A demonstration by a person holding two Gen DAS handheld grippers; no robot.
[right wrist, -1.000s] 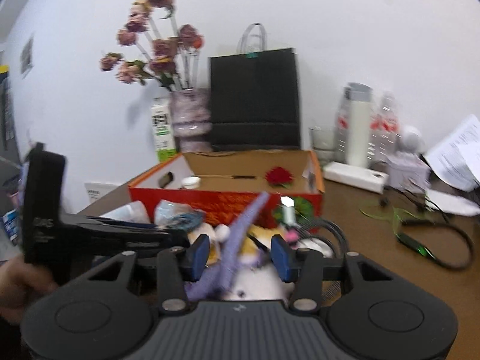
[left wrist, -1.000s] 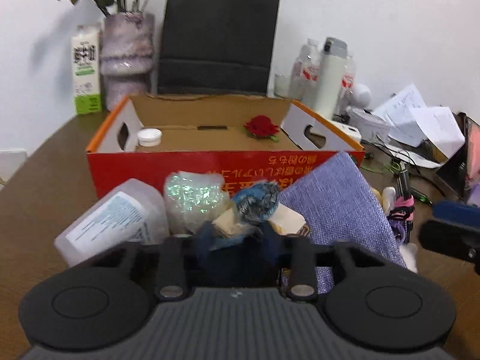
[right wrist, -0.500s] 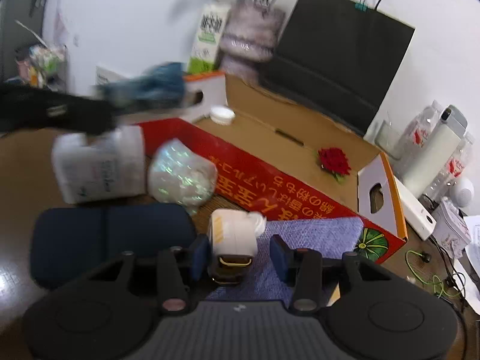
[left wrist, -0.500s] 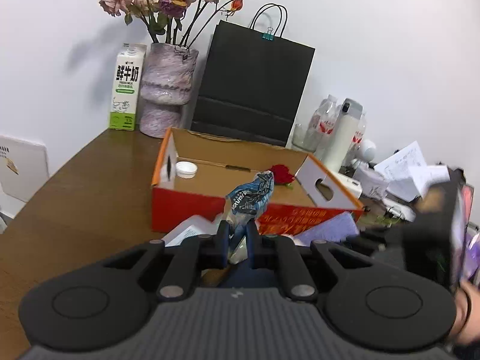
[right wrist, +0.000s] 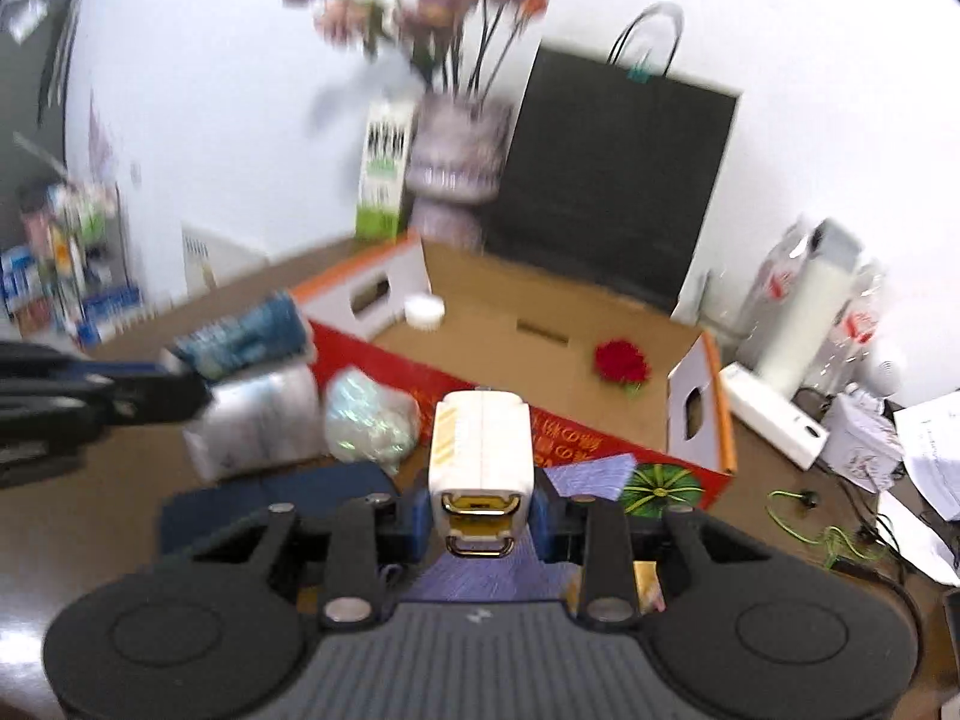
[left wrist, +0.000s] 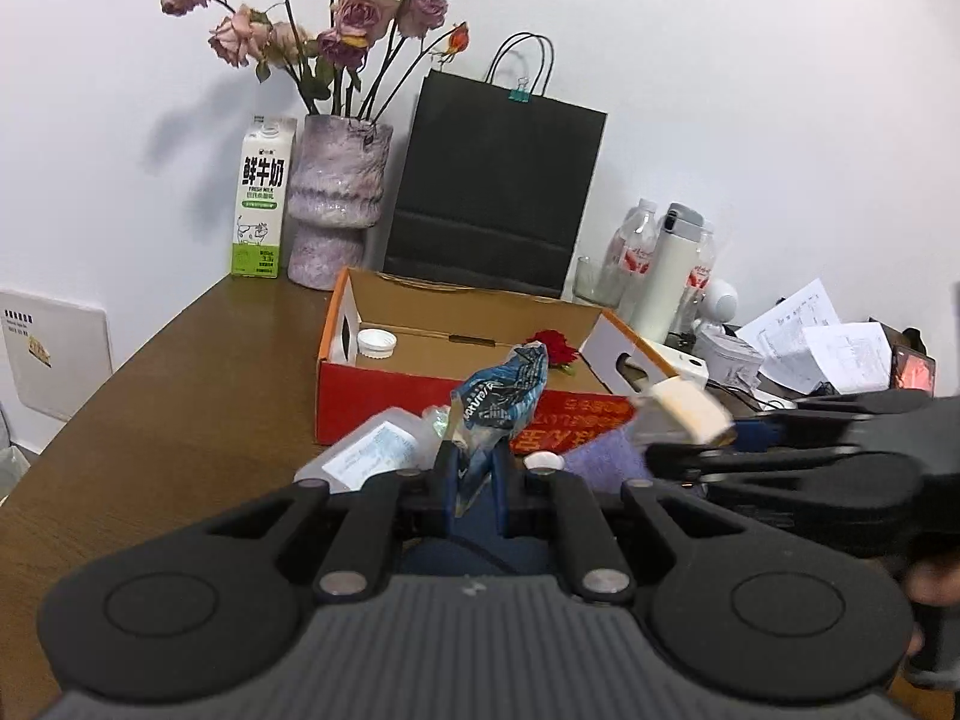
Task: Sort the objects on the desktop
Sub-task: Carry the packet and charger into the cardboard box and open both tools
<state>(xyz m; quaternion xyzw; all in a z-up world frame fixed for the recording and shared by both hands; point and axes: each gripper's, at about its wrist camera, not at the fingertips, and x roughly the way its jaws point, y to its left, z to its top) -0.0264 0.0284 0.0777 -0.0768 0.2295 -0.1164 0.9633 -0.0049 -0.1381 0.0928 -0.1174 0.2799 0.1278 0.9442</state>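
Left tongs clamped together on the lower end of a crumpled blue snack wrapper, held upright in front of the red cardboard box. Judged light, soft and crinkly, likely slippery film; best pinched low on a bunched fold, as here. Printed blue and white, twisted, top flaring open.

Right tongs, having just been closing, pressed on both sides of a small cream-white case with gold metal loops at its near end. Judged rigid, smooth, fairly light; flat sides suited a firm squeeze. Carried above the purple cloth on the tabletop, just short of the box.
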